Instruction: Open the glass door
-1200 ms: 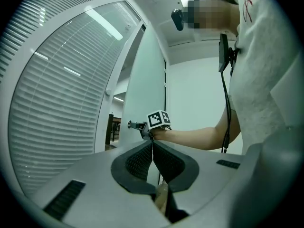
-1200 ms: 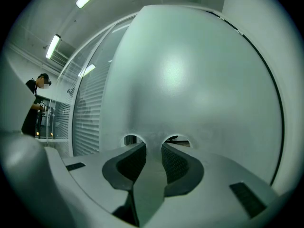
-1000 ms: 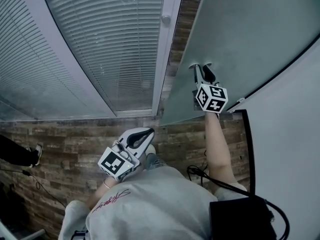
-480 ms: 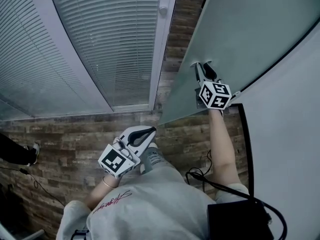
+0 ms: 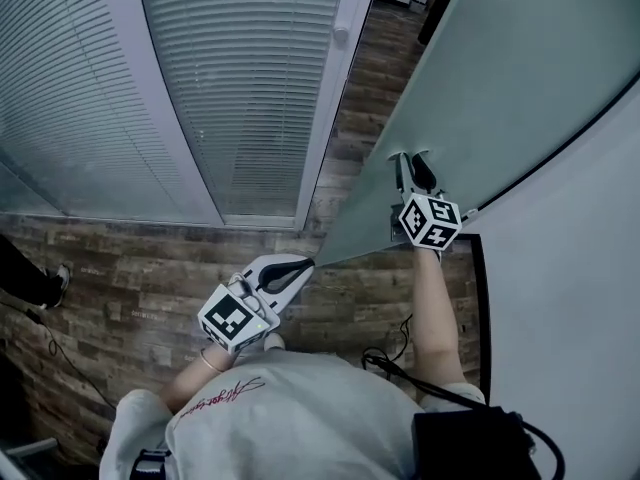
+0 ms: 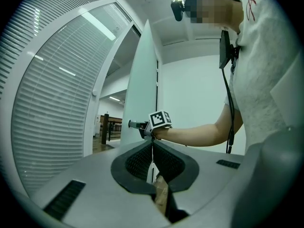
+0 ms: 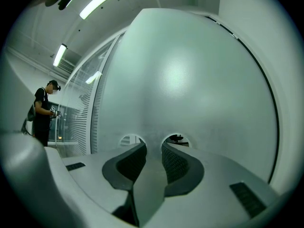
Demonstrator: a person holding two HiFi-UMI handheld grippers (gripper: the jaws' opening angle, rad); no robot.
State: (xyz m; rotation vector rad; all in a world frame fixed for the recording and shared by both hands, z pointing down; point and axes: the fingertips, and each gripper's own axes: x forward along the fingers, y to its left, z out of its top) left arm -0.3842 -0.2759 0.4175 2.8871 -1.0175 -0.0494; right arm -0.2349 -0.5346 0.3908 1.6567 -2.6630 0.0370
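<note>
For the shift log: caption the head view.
Right gripper grips the glass door by its handle; left gripper shut, empty.

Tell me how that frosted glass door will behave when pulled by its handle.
Probably heavy: the frosted glass door is a tall, wide pane. Likely stiff, swinging as one sheet. The right tongs clamp its small handle, which might slip.

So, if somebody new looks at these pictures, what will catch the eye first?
The large frosted glass door at the upper right, standing ajar, catches the eye first; the right gripper has its tongs shut on the door handle. At the left are closed window blinds, and the left gripper, shut and empty, hangs over the wood-patterned floor.
</note>
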